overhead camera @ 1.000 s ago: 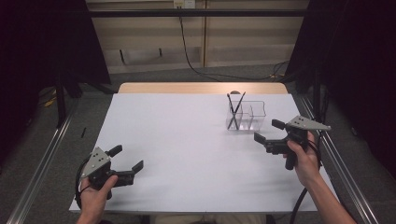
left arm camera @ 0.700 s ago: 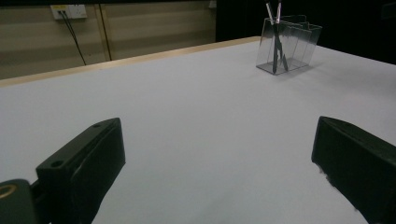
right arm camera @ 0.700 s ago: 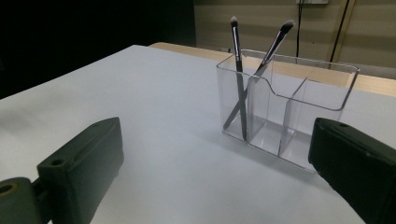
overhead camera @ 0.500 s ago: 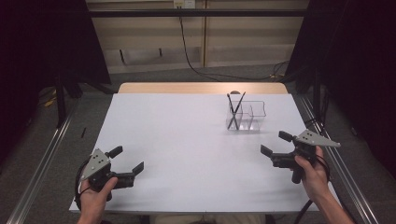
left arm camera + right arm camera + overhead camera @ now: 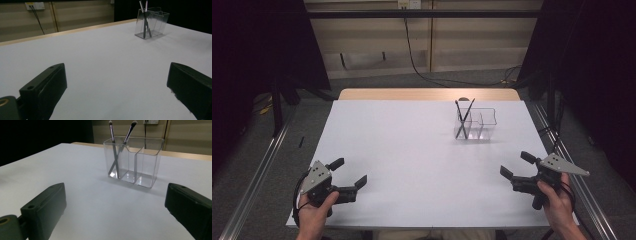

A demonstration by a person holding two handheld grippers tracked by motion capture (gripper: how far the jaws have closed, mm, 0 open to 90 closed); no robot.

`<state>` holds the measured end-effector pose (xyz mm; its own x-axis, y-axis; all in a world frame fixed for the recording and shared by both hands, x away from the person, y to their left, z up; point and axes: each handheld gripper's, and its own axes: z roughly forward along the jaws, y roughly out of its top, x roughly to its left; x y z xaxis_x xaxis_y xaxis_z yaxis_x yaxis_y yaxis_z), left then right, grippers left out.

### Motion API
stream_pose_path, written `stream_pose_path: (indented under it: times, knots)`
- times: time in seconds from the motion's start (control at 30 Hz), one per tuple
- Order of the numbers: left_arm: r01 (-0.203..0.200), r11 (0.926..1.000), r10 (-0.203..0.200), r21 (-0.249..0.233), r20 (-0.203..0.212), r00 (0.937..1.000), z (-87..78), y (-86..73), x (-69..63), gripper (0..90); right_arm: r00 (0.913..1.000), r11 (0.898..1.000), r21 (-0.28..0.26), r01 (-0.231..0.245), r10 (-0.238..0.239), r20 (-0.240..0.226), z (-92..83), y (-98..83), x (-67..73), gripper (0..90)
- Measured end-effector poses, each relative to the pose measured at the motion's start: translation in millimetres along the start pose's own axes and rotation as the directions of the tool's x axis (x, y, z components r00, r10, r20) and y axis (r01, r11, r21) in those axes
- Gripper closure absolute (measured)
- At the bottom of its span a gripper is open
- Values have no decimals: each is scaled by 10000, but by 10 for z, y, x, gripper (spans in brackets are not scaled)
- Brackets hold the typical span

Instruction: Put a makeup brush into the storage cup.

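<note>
On the white counter [image 5: 412, 150], the right claw [image 5: 517, 165] has drawn back empty and open from the clear plastic organiser [image 5: 476, 124] holding two crossed makeup brushes [image 5: 463, 117]; the left claw [image 5: 348, 171] rests open, suggesting placement is finished.

Organizer [image 5: 476, 125]: on the worktop [image 5: 412, 165], far right part.
Two brushes [image 5: 463, 116]: crossed, in its left compartment, apparently.
Left gripper [image 5: 348, 173]: near left corner.
Right gripper [image 5: 516, 166]: near right, before the organizer.
</note>
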<state>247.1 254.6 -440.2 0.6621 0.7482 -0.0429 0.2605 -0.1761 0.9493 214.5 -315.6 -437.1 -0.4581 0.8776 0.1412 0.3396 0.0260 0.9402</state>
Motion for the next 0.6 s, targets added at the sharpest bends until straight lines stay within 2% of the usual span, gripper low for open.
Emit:
stream_pose_path:
  times: [0.23,0.3,0.4,0.5,0.6]
  knots:
    - [33,10000,-33,4,19,10000,-8,-4,8,26,9996,9999,-83,-139,141,260,-109,-71,-7,30]
    - [36,10000,-36,-3,-16,10000,-7,-3,6,25,9991,9992,-316,-252,262,324,-157,-86,4,30]
    - [66,10000,-66,-8,6,10000,-1,-4,6,25,9991,9997,-240,-72,82,419,-207,-137,6,28]
    - [40,10000,-40,-17,-1,10000,-4,-2,-3,25,9987,9991,-363,-240,257,448,-236,-162,2,28]
    - [-7,10000,7,-29,46,10000,-8,0,-13,25,9989,9994,-291,-198,210,418,-238,-172,-1,22]
